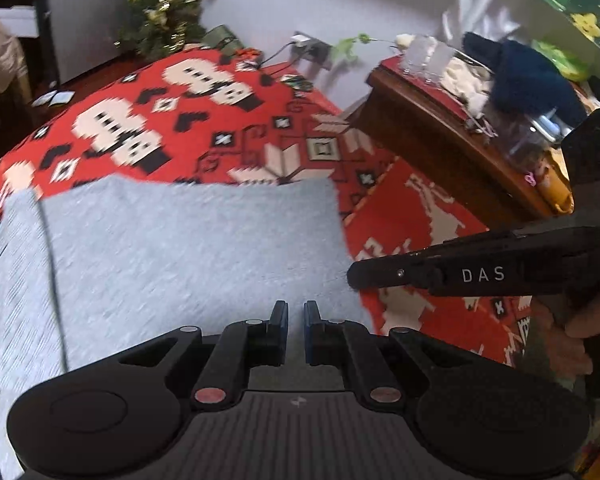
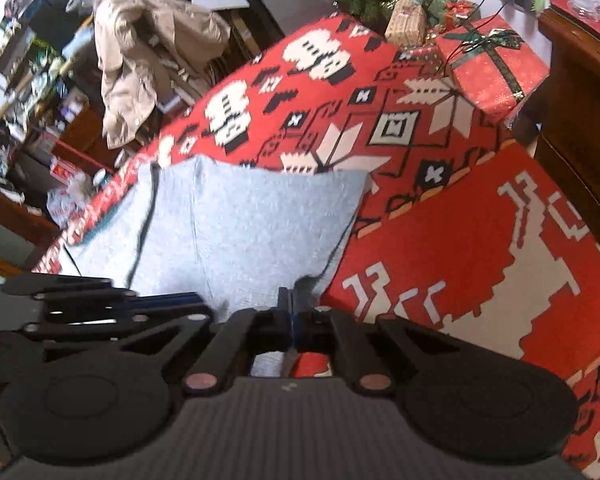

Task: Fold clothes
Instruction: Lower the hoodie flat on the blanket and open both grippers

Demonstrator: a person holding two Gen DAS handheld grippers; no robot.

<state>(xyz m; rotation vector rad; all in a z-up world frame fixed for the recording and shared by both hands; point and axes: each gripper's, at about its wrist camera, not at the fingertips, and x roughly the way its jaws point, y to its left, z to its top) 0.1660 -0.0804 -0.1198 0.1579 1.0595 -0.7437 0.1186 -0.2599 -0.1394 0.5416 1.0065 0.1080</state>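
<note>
A light grey garment (image 1: pixel 180 260) (image 2: pixel 252 220) lies spread flat on a red patterned blanket (image 1: pixel 160 120) (image 2: pixel 460 240). My left gripper (image 1: pixel 295 314) hovers over its near part with only a slim gap between the pads. No cloth shows clearly between them. In the right wrist view the left gripper (image 2: pixel 198 300) lies across the garment's near left side. My right gripper (image 2: pixel 290 296) is shut at the garment's near right edge, where the cloth bunches up around the tips. In the left wrist view the right gripper (image 1: pixel 352 275) touches that edge from the right.
A dark wooden side table (image 1: pixel 420 128) with glasses and a blue knitted thing stands at the right. A wrapped gift box (image 2: pixel 492 64) sits at the blanket's far corner. A beige jacket (image 2: pixel 140 60) hangs at the far left. A hand (image 1: pixel 560 340) holds the right gripper.
</note>
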